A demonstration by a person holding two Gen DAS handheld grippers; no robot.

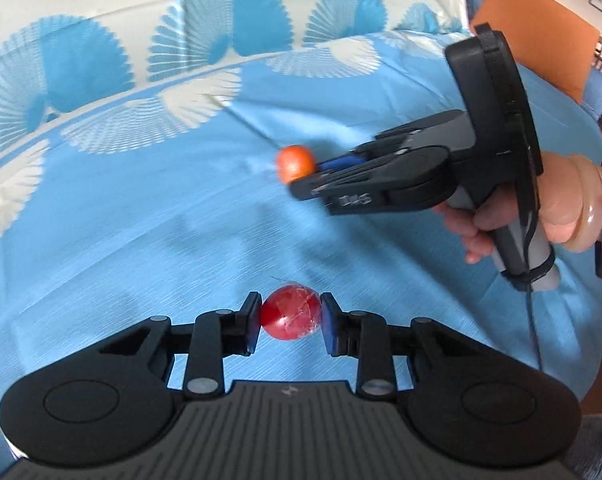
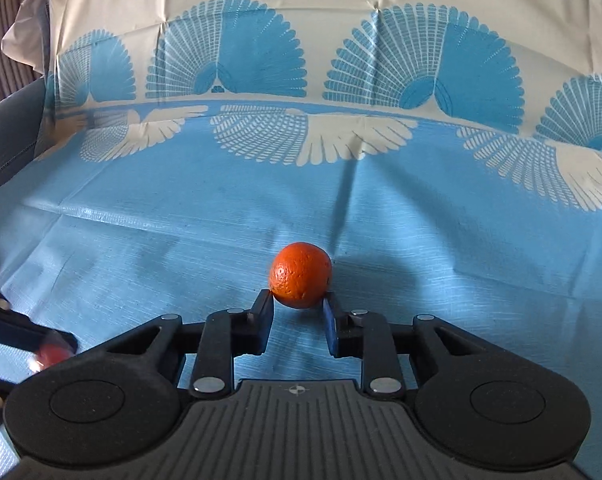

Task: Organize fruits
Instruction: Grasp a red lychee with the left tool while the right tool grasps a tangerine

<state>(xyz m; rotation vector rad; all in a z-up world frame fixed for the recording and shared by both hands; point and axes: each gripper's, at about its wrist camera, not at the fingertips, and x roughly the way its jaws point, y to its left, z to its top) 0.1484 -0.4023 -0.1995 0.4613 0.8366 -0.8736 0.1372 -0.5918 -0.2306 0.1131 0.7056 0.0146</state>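
My left gripper (image 1: 289,322) is shut on a red fruit wrapped in clear film (image 1: 291,312), held just above the blue cloth (image 1: 141,220). My right gripper (image 2: 299,310) is shut on an orange (image 2: 301,274), pinched at the fingertips above the cloth. In the left wrist view the right gripper (image 1: 305,178) reaches in from the right with the orange (image 1: 295,163) at its tip. In the right wrist view the left gripper and the red fruit (image 2: 51,354) show blurred at the lower left edge.
The blue cloth with white and blue fan patterns (image 2: 261,128) covers the whole surface and rises at the back. A dark cushion edge (image 2: 9,128) lies at the left. An orange panel (image 1: 541,40) stands at the far right.
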